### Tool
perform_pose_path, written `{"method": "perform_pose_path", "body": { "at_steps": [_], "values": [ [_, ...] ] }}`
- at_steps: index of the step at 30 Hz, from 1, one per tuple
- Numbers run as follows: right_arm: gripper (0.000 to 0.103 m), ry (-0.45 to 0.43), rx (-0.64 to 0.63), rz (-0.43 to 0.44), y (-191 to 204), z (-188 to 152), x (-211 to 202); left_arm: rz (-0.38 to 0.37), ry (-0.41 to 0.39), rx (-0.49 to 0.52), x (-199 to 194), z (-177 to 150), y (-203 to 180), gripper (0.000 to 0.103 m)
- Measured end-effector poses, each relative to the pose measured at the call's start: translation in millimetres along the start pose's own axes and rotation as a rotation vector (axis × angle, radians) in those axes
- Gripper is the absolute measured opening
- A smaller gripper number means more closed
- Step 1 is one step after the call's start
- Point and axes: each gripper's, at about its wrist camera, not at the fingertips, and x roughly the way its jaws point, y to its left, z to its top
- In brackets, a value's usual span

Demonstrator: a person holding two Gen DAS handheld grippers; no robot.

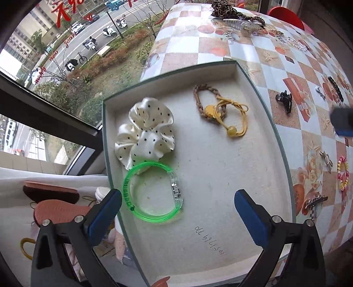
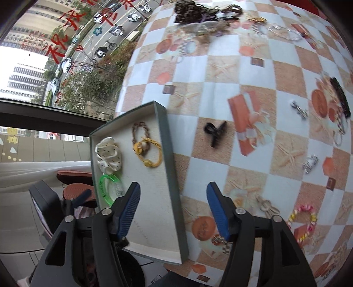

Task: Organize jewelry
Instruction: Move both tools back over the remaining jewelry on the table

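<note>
A shallow grey-green box [image 1: 260, 92] lies on the table's left edge; it also shows in the right wrist view [image 2: 172, 154]. In it lie a white dotted scrunchie [image 1: 145, 130], a green plastic bangle [image 1: 152, 192], a brown braided band [image 1: 206, 101] and a yellow cord tie [image 1: 231, 117]. My left gripper [image 1: 177, 198] is open and empty just above the bangle. My right gripper [image 2: 173, 195] is open and empty over the box's right wall. A black claw clip [image 2: 215, 131] lies on the cloth to the right of the box.
The checked tablecloth [image 2: 220, 72] carries loose pieces: a leopard scrunchie [image 2: 187, 10], a clear bead bracelet [image 2: 284, 32], silver clips [image 2: 299, 109], a pink-yellow bead bracelet [image 2: 305, 218] and a black hair clip [image 2: 340, 95]. A window and a drop lie left of the table.
</note>
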Motion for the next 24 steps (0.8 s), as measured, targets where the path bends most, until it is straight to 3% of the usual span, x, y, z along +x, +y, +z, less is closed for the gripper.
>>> {"method": "perform_pose_path", "body": {
  "at_steps": [3, 5, 12, 24],
  "values": [
    [0.076, 0.000, 0.034, -0.019, -18, -12, -6, 0.037, -0.004, 0.026, -7, 4, -7, 0.103],
    [0.084, -0.002, 0.066, -0.030, -31, -20, -10, 0.053, -0.011, 0.050, -8, 4, -8, 0.103],
    [0.084, -0.040, 0.187, -0.068, -83, -44, -33, 0.037, -0.041, 0.100, -25, 13, -31, 0.103],
    [0.084, -0.077, 0.342, -0.163, -157, -74, -64, -0.132, -0.059, 0.234, -48, 23, -95, 0.103]
  ]
}}
